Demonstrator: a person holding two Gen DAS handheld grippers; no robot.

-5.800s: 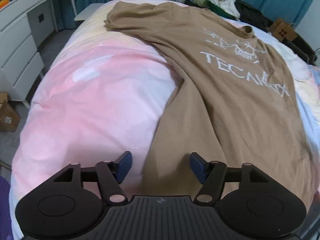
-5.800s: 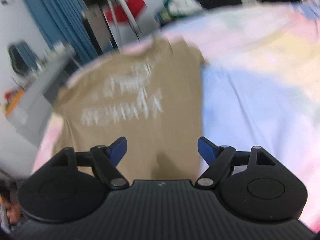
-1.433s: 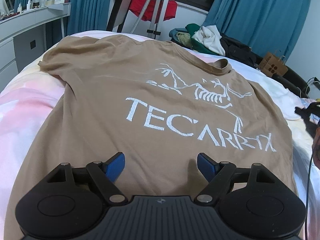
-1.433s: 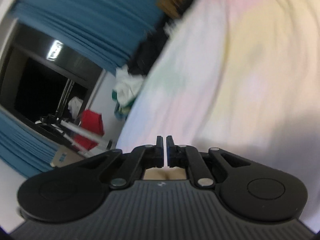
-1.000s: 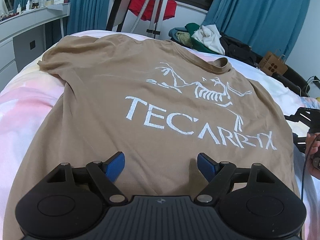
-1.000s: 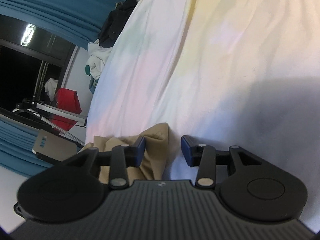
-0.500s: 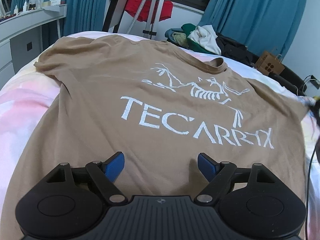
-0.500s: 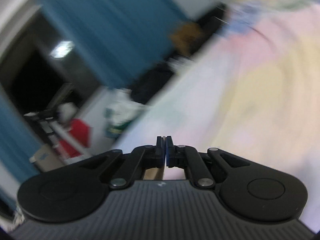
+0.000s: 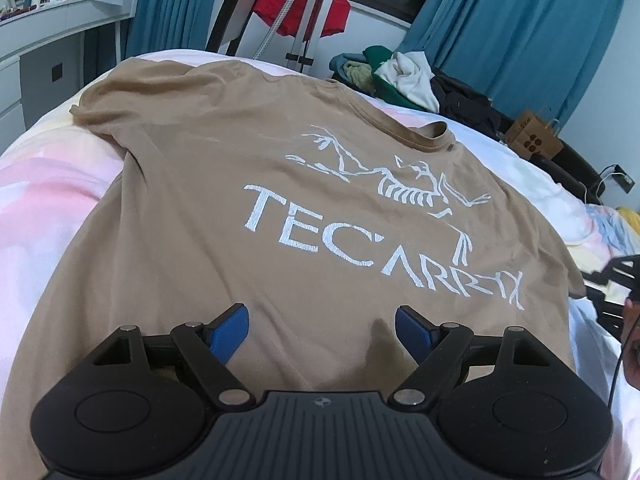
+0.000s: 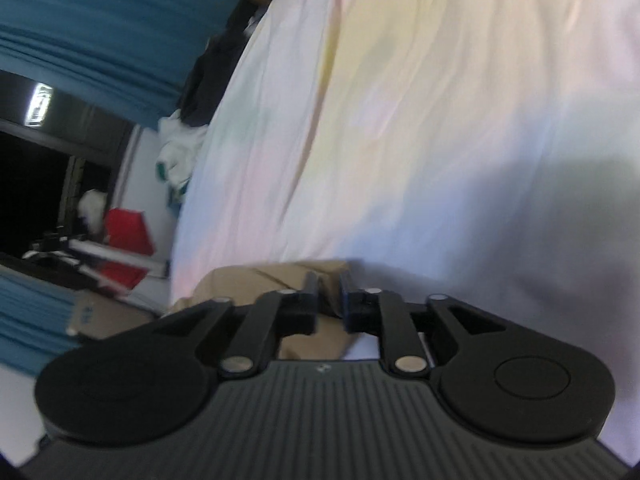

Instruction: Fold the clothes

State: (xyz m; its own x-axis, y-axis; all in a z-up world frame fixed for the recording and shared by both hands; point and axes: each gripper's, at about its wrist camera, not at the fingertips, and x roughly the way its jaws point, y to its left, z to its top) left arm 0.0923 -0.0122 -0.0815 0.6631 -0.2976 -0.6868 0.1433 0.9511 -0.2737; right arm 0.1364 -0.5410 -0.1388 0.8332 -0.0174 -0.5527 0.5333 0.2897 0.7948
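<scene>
Your left gripper (image 9: 322, 330) hovers low over the shirt's hem, pointing toward 12 o'clock, its blue-padded fingers (image 9: 226, 328) spread wide apart and holding nothing. The tan shirt (image 9: 280, 208) lies spread flat, print side up, on the pastel bedsheet (image 9: 44, 184), its collar at about 1 o'clock and one sleeve at 10 o'clock.

At 3 o'clock in the left view, your right gripper (image 9: 612, 284) sits at the edge of the shirt's other sleeve, with part of your hand (image 9: 632, 344) just below it.

In the right view, blurred and rolled sideways, the right gripper (image 10: 329, 286) has its fingers nearly together, with a fold of tan shirt (image 10: 280, 276) pinched between them. Bedsheet (image 10: 440, 120) fills everything beyond, from 12 to 3 o'clock, and blue curtains (image 10: 100, 20) stand at 10 o'clock.
</scene>
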